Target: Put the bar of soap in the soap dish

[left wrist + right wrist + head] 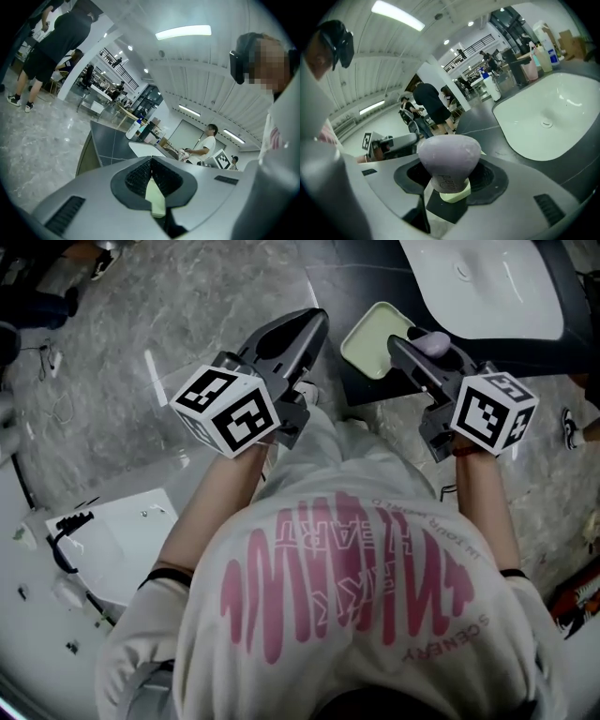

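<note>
A lilac bar of soap [449, 154] is held between the pads of my right gripper [450, 174], which is shut on it. In the head view the soap [432, 341] pokes out of the right gripper [424, 349], just right of the pale green soap dish [374, 337] on the dark counter. In the right gripper view, an edge of the dish [453, 195] shows right under the soap. My left gripper [312, 326] hovers left of the dish. Its pads [140, 174] meet with nothing held, and a pale green sliver [155, 199] shows in the gap below them.
A white sink basin [487, 282] is set in the dark counter [367, 392] beyond the dish, also in the right gripper view as the basin [548, 117]. Bottles [543, 49] stand at its far end. Several people stand on the marble floor [187, 324]. A white board [122, 540] lies low left.
</note>
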`<state>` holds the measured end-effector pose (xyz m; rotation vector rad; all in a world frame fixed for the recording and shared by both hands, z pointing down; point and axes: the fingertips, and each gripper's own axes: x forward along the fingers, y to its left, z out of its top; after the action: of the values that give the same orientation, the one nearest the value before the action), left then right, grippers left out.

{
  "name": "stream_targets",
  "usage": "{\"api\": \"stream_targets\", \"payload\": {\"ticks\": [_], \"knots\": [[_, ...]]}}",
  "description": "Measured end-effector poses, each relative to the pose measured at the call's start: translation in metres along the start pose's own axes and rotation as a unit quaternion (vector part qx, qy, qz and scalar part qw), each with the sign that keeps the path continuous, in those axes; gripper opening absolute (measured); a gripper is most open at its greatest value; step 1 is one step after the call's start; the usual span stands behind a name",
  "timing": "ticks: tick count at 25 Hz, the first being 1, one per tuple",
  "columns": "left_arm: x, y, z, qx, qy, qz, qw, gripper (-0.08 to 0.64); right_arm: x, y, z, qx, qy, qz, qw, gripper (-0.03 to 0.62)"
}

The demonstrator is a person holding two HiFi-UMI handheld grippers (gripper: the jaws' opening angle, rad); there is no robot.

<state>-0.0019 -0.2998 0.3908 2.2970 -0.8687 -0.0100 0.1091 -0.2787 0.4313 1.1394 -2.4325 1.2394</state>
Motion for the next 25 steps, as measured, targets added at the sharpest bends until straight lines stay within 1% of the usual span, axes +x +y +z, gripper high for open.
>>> {"api": "stream_targets", "payload": {"ticks": [2,7,10,13,15,17,22,25], "knots": [[-0.001,0.003,0.0,0.001,0.008,-0.009,0.9999,0.0,0.003,-0.001,-0.011,-0.022,0.021,-0.016,0.999,0.215],[-0.001,0.008,-0.005,0.002,0.03,-0.026,0.9992,0.0,0.011,0.001,-0.019,-0.077,0.042,-0.053,0.995,0.215],[-0.003,0.015,-0.007,0.001,0.037,-0.034,0.9987,0.0,0.02,0.0,-0.024,-0.12,0.064,-0.082,0.987,0.215],[0.0,0.005,-0.014,0.005,0.042,-0.041,0.9983,0.0,0.012,-0.006,-0.035,-0.15,0.084,-0.104,0.979,0.215],[0.003,-0.007,-0.022,0.008,0.043,-0.046,0.998,0.0,0.001,-0.012,-0.044,-0.176,0.102,-0.122,0.972,0.215],[0.004,-0.008,-0.023,0.007,0.045,-0.049,0.9978,0.0,0.001,-0.013,-0.049,-0.199,0.12,-0.133,0.963,0.215],[0.005,0.022,-0.002,-0.003,0.047,-0.054,0.9974,0.0,0.035,-0.008,-0.041,-0.228,0.155,-0.143,0.951,0.215],[0.009,0.027,0.003,-0.001,0.052,-0.059,0.9969,0.0,0.044,-0.01,-0.041,-0.229,0.163,-0.145,0.948,0.215]]}}
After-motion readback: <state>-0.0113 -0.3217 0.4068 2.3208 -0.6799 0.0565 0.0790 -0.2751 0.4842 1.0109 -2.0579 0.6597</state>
